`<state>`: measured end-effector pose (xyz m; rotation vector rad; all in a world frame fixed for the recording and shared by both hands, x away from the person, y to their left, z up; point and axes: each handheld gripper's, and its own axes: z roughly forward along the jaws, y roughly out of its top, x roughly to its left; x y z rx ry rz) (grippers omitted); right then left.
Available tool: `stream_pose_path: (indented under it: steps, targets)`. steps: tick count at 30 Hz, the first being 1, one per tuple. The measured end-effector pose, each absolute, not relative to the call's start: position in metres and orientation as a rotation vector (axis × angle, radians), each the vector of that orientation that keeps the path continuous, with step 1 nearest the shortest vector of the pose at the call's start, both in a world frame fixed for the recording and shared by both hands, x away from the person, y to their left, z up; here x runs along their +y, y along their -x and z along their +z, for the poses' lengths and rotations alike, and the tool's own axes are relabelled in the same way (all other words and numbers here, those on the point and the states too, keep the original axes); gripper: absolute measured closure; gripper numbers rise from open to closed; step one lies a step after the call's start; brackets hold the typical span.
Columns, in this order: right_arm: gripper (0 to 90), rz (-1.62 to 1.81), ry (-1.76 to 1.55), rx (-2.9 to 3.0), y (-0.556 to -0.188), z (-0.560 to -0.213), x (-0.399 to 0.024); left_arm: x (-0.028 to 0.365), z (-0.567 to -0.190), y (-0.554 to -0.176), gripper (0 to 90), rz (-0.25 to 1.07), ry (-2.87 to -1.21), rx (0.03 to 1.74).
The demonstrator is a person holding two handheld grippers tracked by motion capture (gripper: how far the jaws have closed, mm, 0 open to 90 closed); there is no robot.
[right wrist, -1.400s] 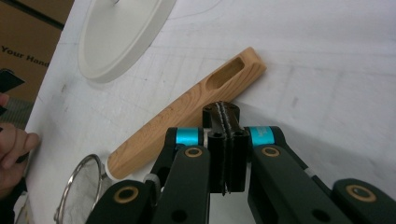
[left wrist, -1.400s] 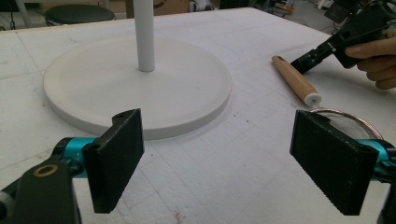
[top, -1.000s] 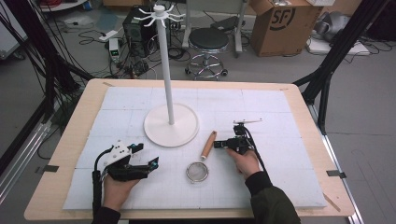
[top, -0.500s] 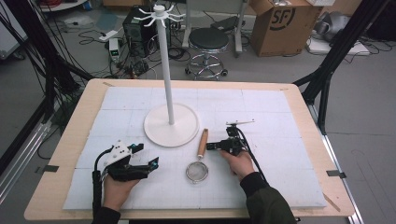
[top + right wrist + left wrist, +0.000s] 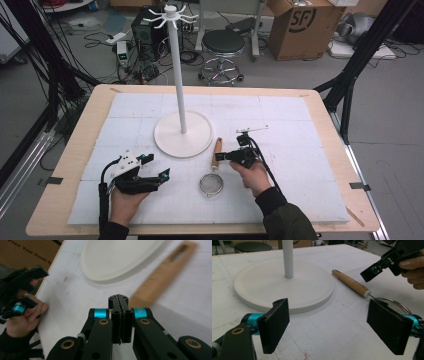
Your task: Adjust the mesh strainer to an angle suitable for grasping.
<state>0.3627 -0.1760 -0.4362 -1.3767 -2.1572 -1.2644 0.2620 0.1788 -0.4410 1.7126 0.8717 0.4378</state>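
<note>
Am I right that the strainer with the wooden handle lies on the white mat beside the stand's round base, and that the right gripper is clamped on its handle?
Not quite. The right gripper holds nothing: in the right gripper view its jaws are shut on each other, just short of the wooden handle. The strainer does lie on the white mat beside the stand's round base.

Both grippers black with cyan collars at the jaw roots and brass-coloured pivot screws. Left gripper carries a white plate on top and a black cable. Right gripper: ribbed pads; dark sleeve.
</note>
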Motion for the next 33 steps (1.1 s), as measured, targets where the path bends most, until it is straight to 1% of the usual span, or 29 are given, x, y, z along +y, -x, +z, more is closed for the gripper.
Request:
stream_pose_path:
  steps: [7, 13, 18, 33]
  targets:
    - [89.9, -1.169, 1.245, -2.255, -0.348, -0.435, -0.136, 0.179, -0.441, -0.262, 19.0, 0.435, -1.714, 0.872]
    - [89.9, -1.112, 1.238, -2.296, -0.347, -0.442, -0.12, 0.18, -0.441, -0.262, 19.1, 0.434, -1.712, 0.869]
    - [89.9, -1.064, 1.25, -2.339, -0.347, -0.448, -0.118, 0.18, -0.441, -0.262, 19.1, 0.433, -1.712, 0.869]
    - [89.9, -1.049, 1.27, -2.357, -0.344, -0.447, -0.131, 0.18, -0.441, -0.262, 19.3, 0.43, -1.712, 0.87]
